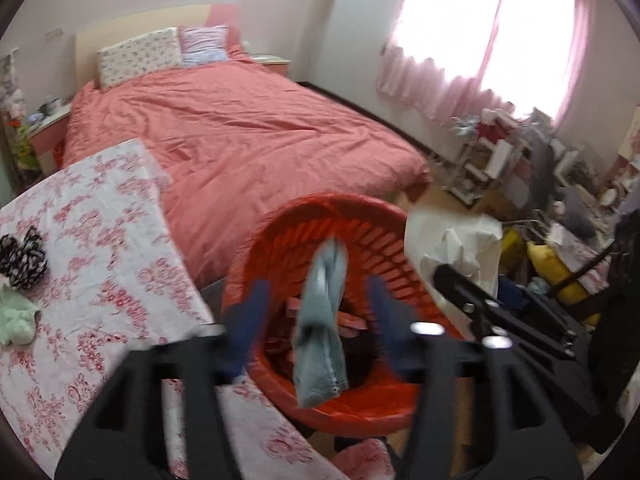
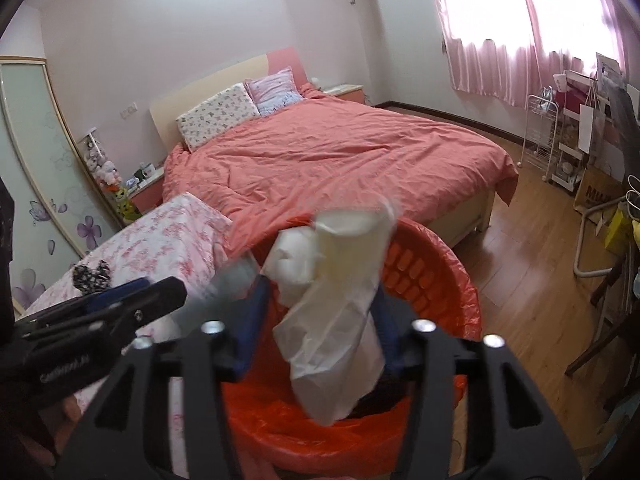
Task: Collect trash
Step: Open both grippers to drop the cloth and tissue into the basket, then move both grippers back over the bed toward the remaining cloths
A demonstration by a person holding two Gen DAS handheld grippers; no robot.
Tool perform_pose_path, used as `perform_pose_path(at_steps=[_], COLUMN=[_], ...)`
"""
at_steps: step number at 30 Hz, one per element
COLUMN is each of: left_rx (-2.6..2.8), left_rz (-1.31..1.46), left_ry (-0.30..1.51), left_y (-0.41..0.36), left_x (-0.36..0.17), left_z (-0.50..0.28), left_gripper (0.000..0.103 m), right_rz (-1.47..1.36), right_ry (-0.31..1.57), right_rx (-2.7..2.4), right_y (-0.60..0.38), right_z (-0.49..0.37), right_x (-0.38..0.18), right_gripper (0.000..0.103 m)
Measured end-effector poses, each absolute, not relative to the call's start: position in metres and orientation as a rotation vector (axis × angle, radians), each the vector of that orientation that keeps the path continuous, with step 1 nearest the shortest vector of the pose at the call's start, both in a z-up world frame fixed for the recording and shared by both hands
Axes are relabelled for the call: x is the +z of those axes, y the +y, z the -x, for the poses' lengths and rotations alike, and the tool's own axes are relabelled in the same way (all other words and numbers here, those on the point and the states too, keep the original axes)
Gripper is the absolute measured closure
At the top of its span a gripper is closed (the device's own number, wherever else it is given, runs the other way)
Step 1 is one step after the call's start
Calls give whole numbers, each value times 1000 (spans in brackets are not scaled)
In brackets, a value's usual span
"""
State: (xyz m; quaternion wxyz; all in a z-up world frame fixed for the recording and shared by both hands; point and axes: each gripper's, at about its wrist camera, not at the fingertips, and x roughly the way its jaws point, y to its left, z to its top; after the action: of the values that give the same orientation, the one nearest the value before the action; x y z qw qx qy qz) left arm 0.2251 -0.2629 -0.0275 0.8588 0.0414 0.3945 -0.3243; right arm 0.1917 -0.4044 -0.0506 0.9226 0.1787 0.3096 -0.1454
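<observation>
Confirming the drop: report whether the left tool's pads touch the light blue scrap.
Apart. Left wrist view: the left tool stands open, red basket showing between its pads and the light blue scrap.

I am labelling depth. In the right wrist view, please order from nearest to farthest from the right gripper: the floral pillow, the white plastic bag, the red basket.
1. white plastic bag, between the fingers.
2. red basket, just beneath.
3. floral pillow, at the bed's head, far.

White lettering on the left hand-held gripper (image 2: 120, 300) is unreadable.
</observation>
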Motion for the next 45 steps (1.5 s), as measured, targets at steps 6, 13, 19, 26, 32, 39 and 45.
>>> perform_pose_path(at_steps=[6,13,19,26,32,39,45], left_rx=[-586,-377,-216,-61,-40,-56,-92], left_rz=[-96,-145,-145,-55,-26,-48,0], left_ry=[859,802,812,815,833,887,889], left_y=[-239,-179,-117,-46,-43,-47,-21], left_x=[-40,-43,-54,-61,-64,-80,-76], left_z=[-232,-232,-246,-273,-307,-321,-315], left_gripper=[31,7,5,5,5,38,84], right_rz=[-360,-333,-309,-288,-266,-223,-206], right_ry=[662,648,644,651,669,691,704], right_rx=[-309,-310,-299,-235,-167,-122,-88], right_y=[-403,-377,-350,-308,-269,-238,-219], right_z=[-192,-187,-186,-193,-211,-229,-240], right_x=[-67,-66,-63,-61,-61,-61,-61], right_gripper=[38,24,15,14,14,14,14])
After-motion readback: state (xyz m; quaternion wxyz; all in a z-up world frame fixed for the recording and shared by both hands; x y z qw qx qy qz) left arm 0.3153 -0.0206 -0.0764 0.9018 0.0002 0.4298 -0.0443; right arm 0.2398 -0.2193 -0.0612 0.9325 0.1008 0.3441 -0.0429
